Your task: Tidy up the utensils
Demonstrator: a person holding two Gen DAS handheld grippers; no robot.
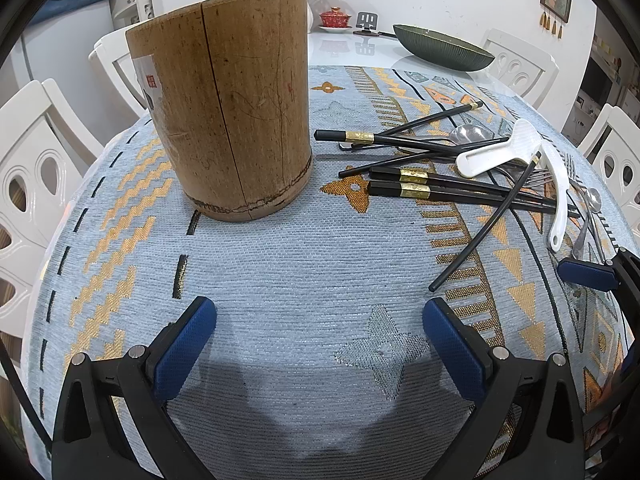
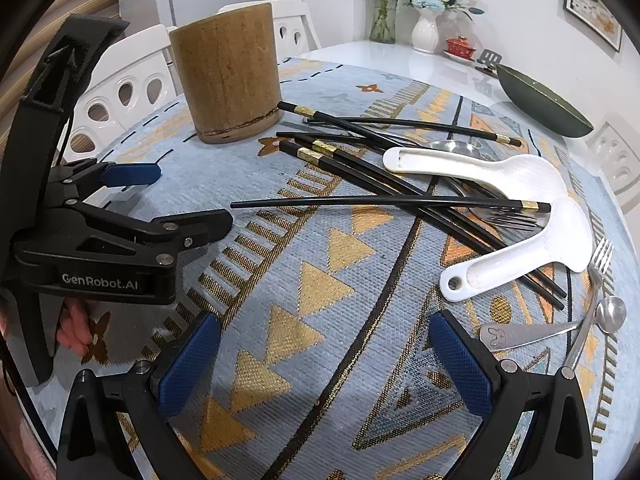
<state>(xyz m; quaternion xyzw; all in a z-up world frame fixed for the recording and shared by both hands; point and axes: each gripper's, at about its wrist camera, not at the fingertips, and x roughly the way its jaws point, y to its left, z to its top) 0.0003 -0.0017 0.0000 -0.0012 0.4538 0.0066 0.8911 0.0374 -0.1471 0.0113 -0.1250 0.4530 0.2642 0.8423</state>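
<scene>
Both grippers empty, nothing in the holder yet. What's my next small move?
Probably ease the open right gripper forward onto the lone black chopstick lying atop the pile; it is closest, unobstructed, and the bamboo holder stands upright nearby.

One bamboo holder (image 2: 226, 72); two white rice paddles (image 2: 476, 168); two forks (image 2: 596, 276).

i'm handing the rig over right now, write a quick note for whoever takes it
Left gripper: open, empty, low over bare cloth in front of the bamboo holder.
Right gripper: open, empty, facing the utensil pile.
Holder stands upright on the tablecloth; its inside is not visible.
Loose beside it: black chopsticks, two white rice paddles, forks, metal spoons, all tangled and overlapping.
Done: nothing that shows; no utensil stands in the holder.
Left: move every utensil into the holder. The top chopstick lying across the pile looks like the easiest start.
</scene>
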